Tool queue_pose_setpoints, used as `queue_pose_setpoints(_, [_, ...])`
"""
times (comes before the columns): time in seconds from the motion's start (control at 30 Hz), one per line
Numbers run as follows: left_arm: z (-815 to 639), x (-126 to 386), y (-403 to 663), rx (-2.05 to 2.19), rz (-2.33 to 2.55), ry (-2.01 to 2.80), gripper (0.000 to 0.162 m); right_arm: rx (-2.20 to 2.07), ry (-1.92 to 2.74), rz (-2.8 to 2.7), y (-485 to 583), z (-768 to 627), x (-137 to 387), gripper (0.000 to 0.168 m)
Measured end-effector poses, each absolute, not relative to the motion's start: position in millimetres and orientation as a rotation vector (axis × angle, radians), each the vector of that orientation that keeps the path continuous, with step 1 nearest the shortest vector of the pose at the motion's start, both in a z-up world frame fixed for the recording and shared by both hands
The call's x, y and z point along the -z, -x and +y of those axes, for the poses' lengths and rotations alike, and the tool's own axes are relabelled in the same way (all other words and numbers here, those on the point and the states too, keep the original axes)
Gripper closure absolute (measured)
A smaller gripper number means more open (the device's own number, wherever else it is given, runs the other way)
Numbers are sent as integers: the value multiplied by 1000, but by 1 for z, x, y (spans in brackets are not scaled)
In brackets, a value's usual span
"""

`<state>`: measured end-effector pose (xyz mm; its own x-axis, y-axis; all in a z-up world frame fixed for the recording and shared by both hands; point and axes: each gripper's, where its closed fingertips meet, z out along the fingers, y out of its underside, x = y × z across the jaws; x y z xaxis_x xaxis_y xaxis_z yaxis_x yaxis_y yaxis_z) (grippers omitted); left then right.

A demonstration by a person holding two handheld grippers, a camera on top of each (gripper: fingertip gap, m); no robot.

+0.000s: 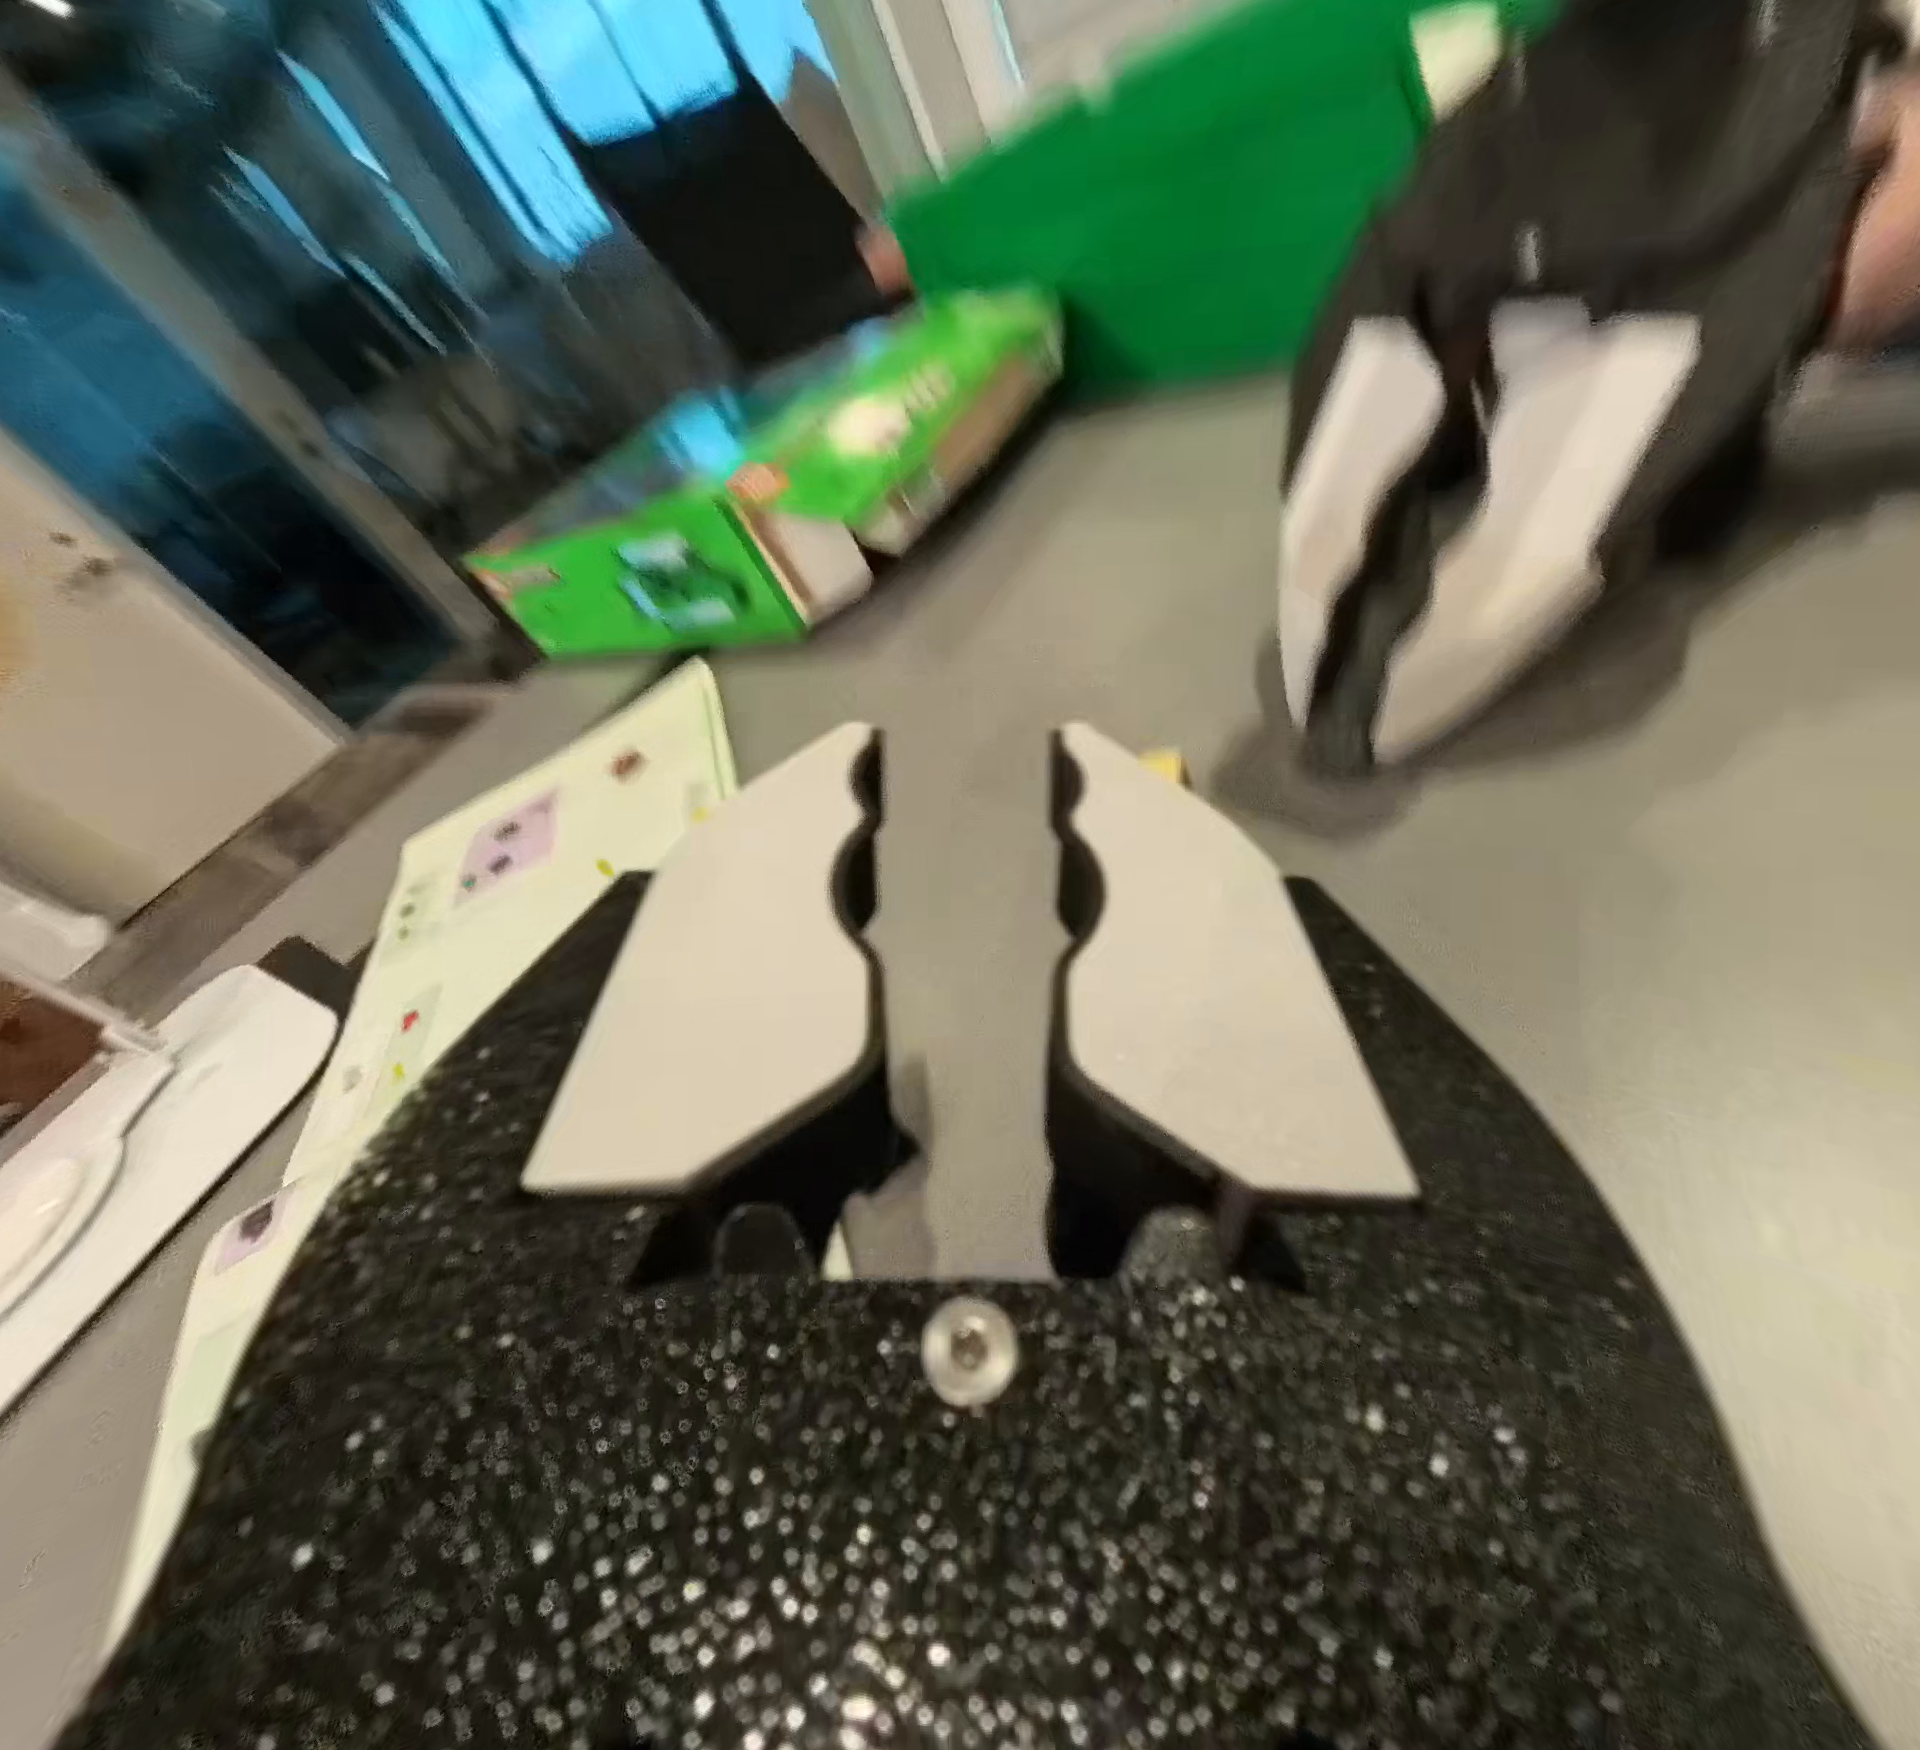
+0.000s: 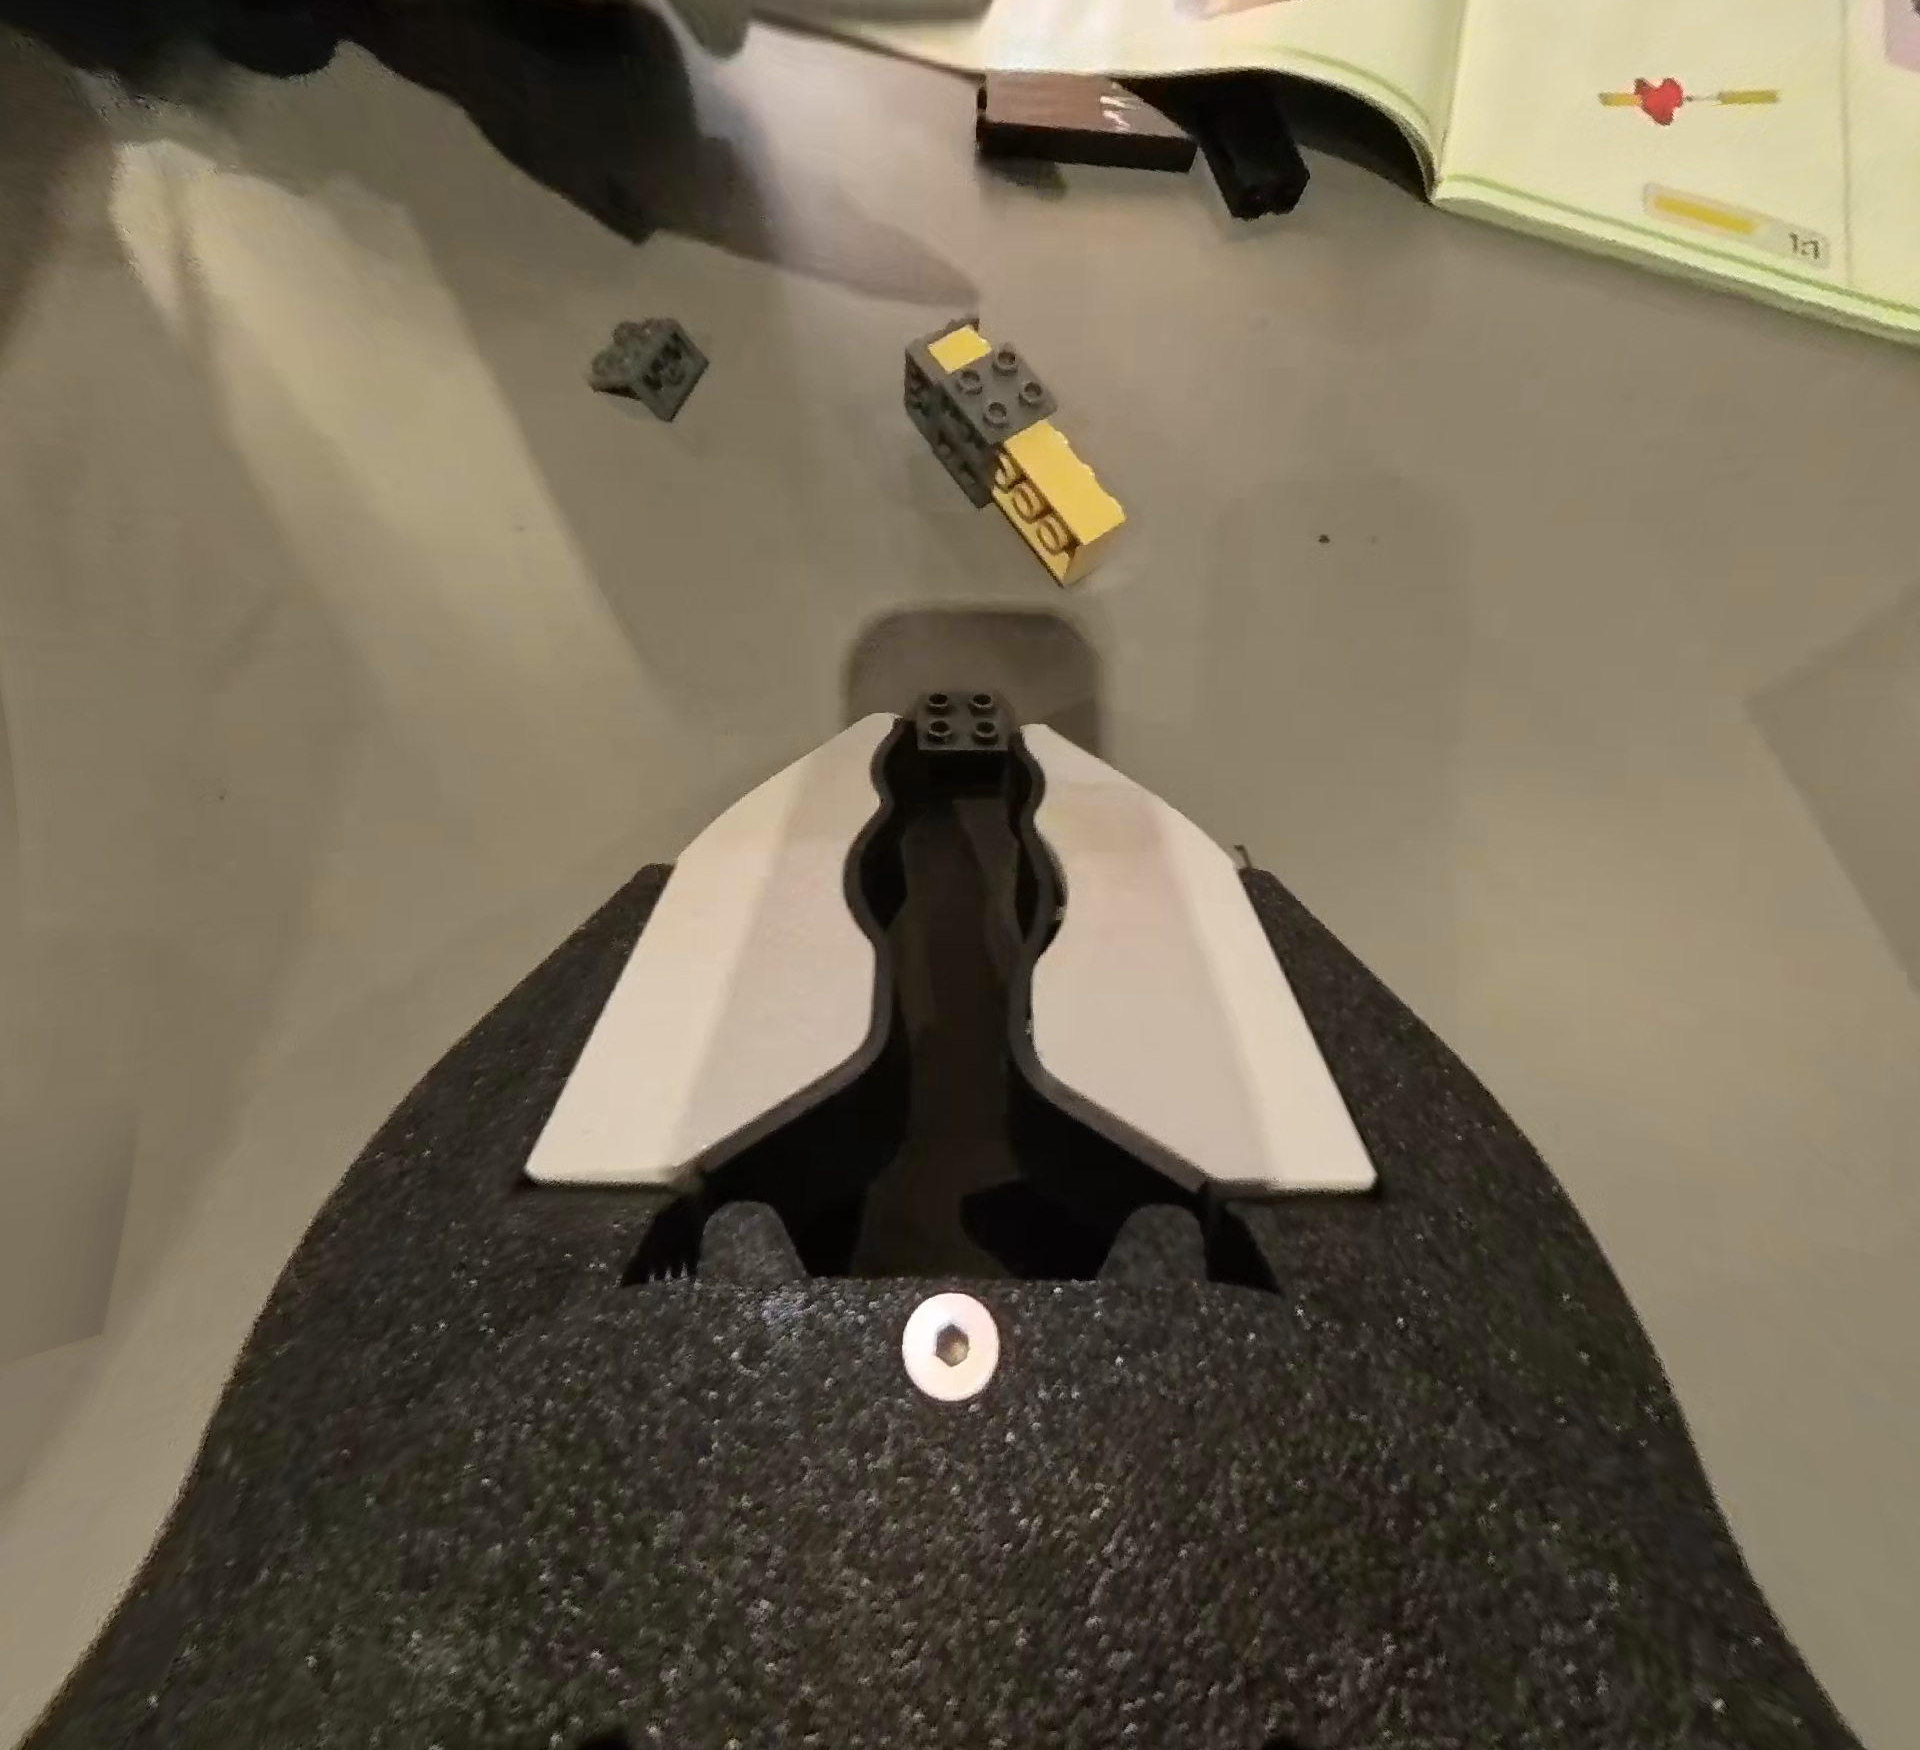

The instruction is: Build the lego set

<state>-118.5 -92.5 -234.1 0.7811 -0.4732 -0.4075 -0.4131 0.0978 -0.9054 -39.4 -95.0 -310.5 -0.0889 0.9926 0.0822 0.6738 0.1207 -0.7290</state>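
- Holding: your right gripper (image 2: 961,744) is pinched at its very tips on 1 dark grey 2x2 brick (image 2: 961,726), studs up. So little of the brick sits between the pads that a twist or a hard press could pop it out.
- Just ahead on the grey table (image 2: 1455,765): 1 grey-and-yellow sub-assembly (image 2: 1013,443), lying tilted, apart from the held brick. It looks like the probable seat for that brick. Nothing braces it, so pressing down 1-handed may tip or skid it.
- To its left, well apart: 1 loose small grey piece (image 2: 649,368). A sweep of the gripper could knock it away.
- Farther: 1 brown plate (image 2: 1081,126) and 1 black piece (image 2: 1257,152), half tucked under the open instruction booklet (image 2: 1662,17). Nudge the page and you may hide or drag them.
- Your left gripper (image 1: 966,765): jaws a narrow way apart with nothing between them, hovering over bare table beside the booklet. It sits away from the sub-assembly, so it gives no support yet.
- Far, from the left wrist: 1 green set box (image 1: 665,588) and 1 green baseplate (image 1: 1195,173) near the table's far side. The view is blurred; their exact resting state cannot be told.
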Motion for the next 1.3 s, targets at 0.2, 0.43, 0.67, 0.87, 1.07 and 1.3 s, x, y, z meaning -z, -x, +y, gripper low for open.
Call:
queue_pose_setpoints(0.2, [-93,277,110,137,925,1793,117,-757,1616,-1652,56,-89,292,152])
queue_pose_setpoints(0.43, [-94,298,108,148,999,1915,124,-689,1670,-1474,75,-83,282,153])
queue_pose_setpoints(0.67, [-93,302,105,108,1037,1910,143,-576,1747,-1357,80,-78,279,153])
queue_pose_setpoints(0.87, [-95,302,103,104,1030,1915,144,-521,1783,-1283,81,-78,276,153])
queue_pose_setpoints(1.07, [-101,302,96,165,1038,1925,136,-513,1788,-1252,74,-77,273,153])
queue_pose_setpoints(1.3, [-99,303,91,167,1162,1877,111,-595,1809,-1188,66,-74,267,153])
